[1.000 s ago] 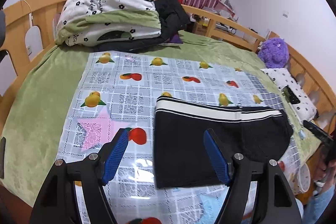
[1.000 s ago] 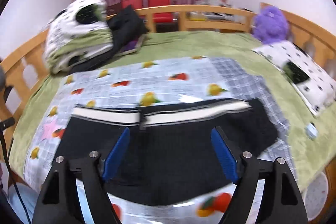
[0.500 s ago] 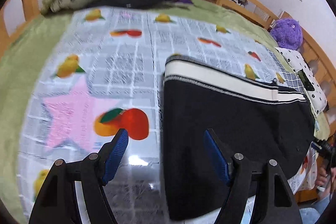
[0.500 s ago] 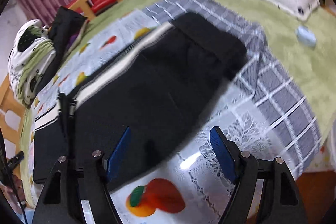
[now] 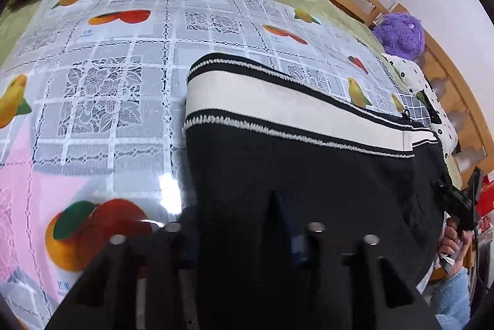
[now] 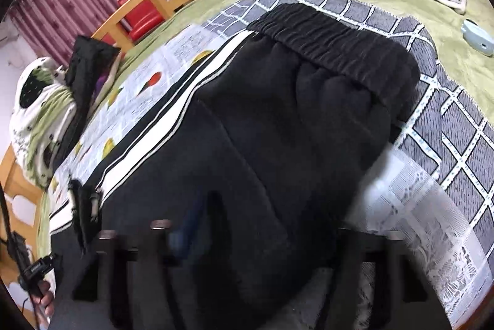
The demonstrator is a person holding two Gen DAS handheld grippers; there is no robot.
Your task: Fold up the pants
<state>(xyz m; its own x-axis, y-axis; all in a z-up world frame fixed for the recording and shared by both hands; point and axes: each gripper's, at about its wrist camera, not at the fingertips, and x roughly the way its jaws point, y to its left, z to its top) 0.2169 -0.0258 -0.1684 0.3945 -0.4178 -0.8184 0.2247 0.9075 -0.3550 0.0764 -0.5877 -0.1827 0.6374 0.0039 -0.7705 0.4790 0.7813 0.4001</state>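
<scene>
The black pants [image 5: 308,169] lie half-folded on the bed's fruit-print cloth [image 5: 102,76]. Left gripper [image 5: 237,225] and right gripper [image 6: 262,225] press into the near edge; grip unclear. Next: pinch, lift, fold toward the striped side.

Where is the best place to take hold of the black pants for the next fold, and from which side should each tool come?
Probably the near edge of the black pants, one tool toward each end, coming in low from the person's side. That edge lies flat and free on the fruit-print cloth, while the white side stripe runs along the far edge. Both tools already reach this edge; their grip is hidden by the fabric.
</scene>
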